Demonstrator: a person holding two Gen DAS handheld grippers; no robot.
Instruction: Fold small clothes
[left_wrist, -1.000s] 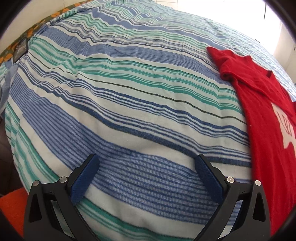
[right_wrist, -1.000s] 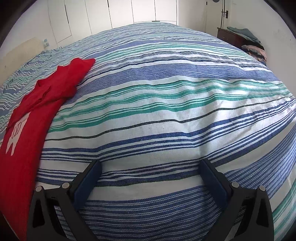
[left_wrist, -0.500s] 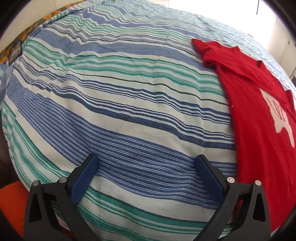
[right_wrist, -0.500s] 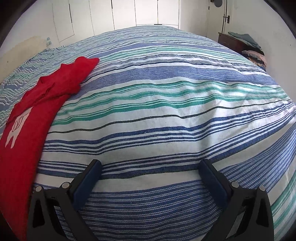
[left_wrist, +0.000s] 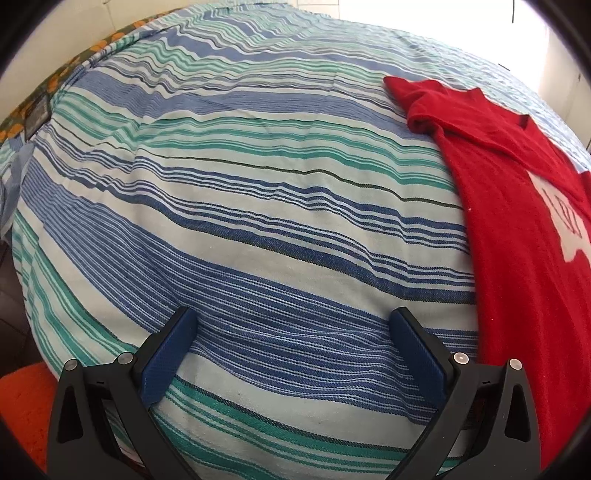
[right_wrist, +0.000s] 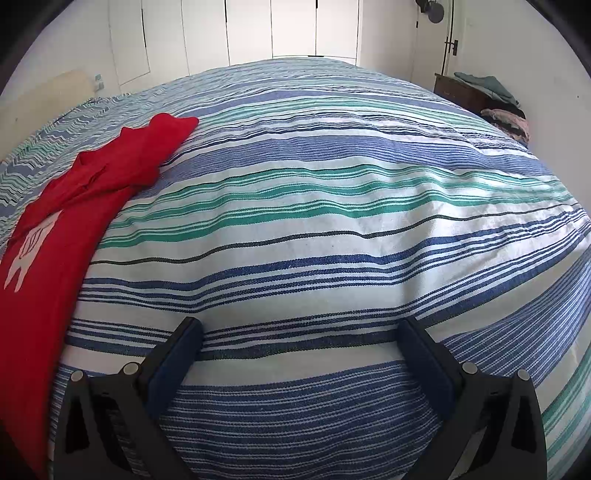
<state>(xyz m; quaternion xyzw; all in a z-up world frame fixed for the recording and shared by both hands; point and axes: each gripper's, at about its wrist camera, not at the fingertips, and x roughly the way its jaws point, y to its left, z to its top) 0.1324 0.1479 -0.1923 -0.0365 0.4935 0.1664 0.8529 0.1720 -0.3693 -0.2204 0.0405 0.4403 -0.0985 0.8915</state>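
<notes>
A red T-shirt (left_wrist: 517, 221) with a white print lies flat on the striped bedspread (left_wrist: 258, 184). It is at the right of the left wrist view and at the left of the right wrist view (right_wrist: 66, 229). My left gripper (left_wrist: 293, 325) is open and empty above the bedspread, left of the shirt. My right gripper (right_wrist: 301, 334) is open and empty above the bedspread (right_wrist: 332, 221), right of the shirt. Neither gripper touches the shirt.
White closet doors (right_wrist: 273, 29) stand behind the bed. A dark dresser (right_wrist: 465, 92) with piled clothes is at the far right. An orange object (left_wrist: 22, 406) lies beside the bed at lower left. A patterned sheet edge (left_wrist: 55, 77) shows at upper left.
Both grippers have drawn back and lifted a little, so more of the bed and room shows. The shirt has not moved. Both grippers stay open.
</notes>
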